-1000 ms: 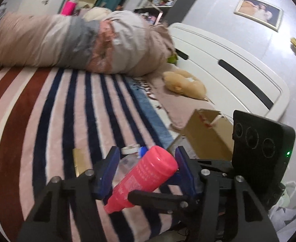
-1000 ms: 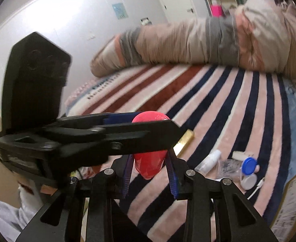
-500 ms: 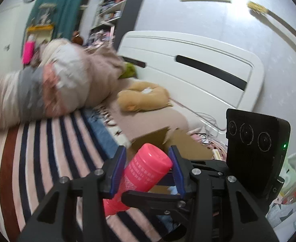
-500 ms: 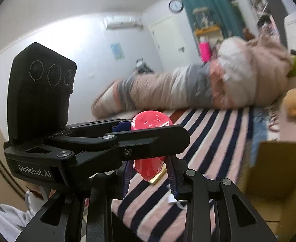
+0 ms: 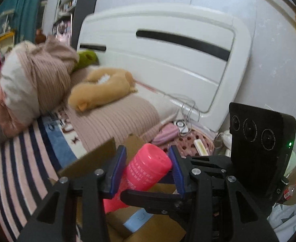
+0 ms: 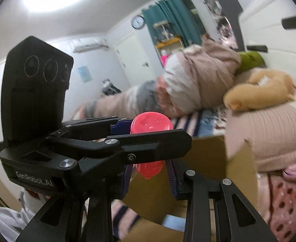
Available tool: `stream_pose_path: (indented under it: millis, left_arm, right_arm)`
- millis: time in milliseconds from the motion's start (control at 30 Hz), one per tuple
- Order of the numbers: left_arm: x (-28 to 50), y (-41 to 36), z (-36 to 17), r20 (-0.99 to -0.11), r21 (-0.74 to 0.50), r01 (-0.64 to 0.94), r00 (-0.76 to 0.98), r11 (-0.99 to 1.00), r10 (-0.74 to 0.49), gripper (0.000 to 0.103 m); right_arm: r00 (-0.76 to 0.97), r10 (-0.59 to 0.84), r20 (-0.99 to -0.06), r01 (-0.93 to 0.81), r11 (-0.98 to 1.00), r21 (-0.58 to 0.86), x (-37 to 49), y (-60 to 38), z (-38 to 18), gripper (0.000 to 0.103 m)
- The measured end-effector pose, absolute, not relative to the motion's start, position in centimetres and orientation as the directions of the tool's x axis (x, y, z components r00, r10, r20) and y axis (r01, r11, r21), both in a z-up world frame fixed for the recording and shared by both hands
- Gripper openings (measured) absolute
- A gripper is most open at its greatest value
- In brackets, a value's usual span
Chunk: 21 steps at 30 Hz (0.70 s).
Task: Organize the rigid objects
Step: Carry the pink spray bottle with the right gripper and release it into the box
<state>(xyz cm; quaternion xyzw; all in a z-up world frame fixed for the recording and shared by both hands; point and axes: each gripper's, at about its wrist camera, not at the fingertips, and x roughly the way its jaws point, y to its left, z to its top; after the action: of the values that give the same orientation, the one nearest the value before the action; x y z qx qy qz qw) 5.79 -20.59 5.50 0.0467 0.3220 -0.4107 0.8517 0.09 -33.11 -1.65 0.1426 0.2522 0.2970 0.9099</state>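
Note:
A pink plastic bottle (image 5: 145, 171) is held tilted between both grippers above an open cardboard box (image 5: 99, 159). My left gripper (image 5: 148, 167) is shut on the bottle's upper part, its blue pads on either side. My right gripper (image 6: 150, 173) is shut on the bottle's lower end (image 6: 150, 167) and crosses under the left gripper's arm (image 6: 115, 143). In the right wrist view the box (image 6: 204, 169) lies just beyond and below the bottle. The box's inside is mostly hidden.
The box sits on a striped blanket (image 5: 17, 165) on a bed. A tan plush toy (image 5: 101, 90) lies on a ribbed pillow (image 5: 115, 119) by the white headboard (image 5: 168, 54). A rolled duvet (image 5: 31, 80) lies behind. A pink basket (image 5: 188, 143) holds small items.
Both grippers have swung right with the bottle, away from the small items on the blanket, and now hold it over the cardboard box near the headboard.

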Motion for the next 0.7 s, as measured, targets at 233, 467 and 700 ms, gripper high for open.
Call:
stream_pose_path:
  millis: [233,467,700]
  left_arm:
    - [7.8,-21.4,1.9,-0.655,-0.235,0.707,0.393,0.668,-0.646,0.039]
    - [8.1,-21.6,0.7,-0.681,-0.251,0.703,0.361,0.666,-0.637,0.039]
    - [7.6,-19.3,1.5,-0.65,-0.265,0.673,0.404,0.69,-0.644,0.06]
  right_arm:
    - [0.652,0.59,-0.477,-0.427,0.805,0.412,1.9,-33.1,-4.6,0.027]
    - [0.653,0.512,-0.557,-0.355,0.857,0.373,2.5,-32.9,-5.6,0.03]
    - [0.672,0.465,-0.577,-0.317,0.884,0.344,1.7,-32.9,-5.2,0.032]
